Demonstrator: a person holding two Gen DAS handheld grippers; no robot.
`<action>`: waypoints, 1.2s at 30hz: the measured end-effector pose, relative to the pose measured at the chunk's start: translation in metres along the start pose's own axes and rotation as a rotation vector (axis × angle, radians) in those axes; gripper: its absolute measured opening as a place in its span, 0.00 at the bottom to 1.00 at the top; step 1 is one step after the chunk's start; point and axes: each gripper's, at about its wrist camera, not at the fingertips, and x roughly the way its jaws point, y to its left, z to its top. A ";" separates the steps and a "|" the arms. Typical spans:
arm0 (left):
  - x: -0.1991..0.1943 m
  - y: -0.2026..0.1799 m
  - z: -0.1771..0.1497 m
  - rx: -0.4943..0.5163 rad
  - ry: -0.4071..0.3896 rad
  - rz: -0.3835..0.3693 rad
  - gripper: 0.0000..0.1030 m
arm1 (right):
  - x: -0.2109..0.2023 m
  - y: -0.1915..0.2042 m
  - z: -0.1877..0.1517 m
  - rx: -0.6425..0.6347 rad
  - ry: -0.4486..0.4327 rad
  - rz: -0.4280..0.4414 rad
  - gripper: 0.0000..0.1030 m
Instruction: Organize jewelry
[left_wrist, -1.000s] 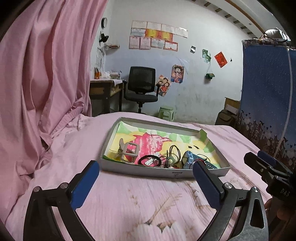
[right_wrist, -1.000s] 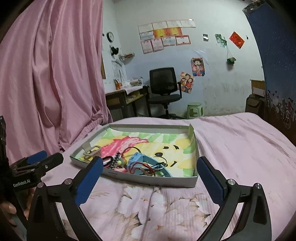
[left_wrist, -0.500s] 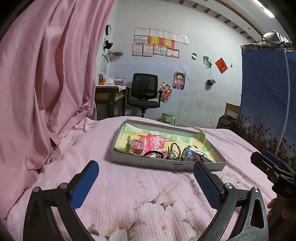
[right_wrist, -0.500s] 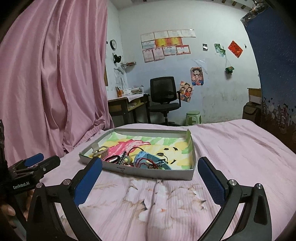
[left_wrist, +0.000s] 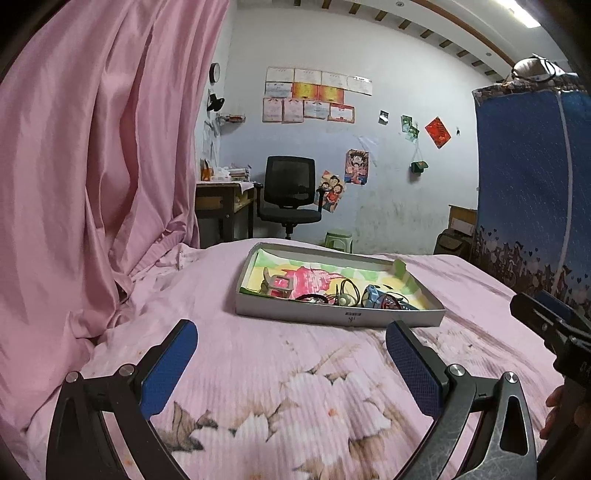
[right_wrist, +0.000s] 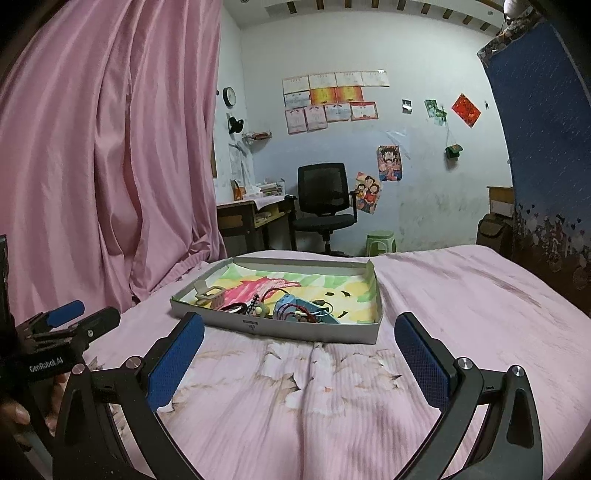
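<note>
A shallow grey cardboard tray with a colourful paper lining lies on the pink bed. Along its near side sits a heap of jewelry: a black ring-shaped band, a blue piece, red cords and a grey buckle-like piece. My left gripper is open and empty, well short of the tray. My right gripper is also open and empty, just short of the tray's near wall. Each gripper shows at the edge of the other's view, hand-held.
A pink curtain hangs along the left of the bed. A blue patterned cloth hangs at the right. Beyond the bed stand a black office chair, a wooden desk and a green stool.
Both grippers have drawn back and tilted up from the tray, which now looks smaller and farther. Both stay open and empty. The jewelry has not moved.
</note>
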 end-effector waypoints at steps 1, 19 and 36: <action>-0.003 0.000 -0.001 0.000 -0.002 0.002 1.00 | -0.004 0.000 -0.001 0.000 -0.003 -0.003 0.99; -0.039 -0.002 -0.018 -0.001 0.000 0.031 1.00 | -0.053 0.009 -0.021 -0.017 -0.047 -0.080 0.99; -0.065 0.004 -0.032 -0.030 -0.005 0.035 1.00 | -0.072 0.017 -0.034 -0.022 -0.040 -0.072 0.99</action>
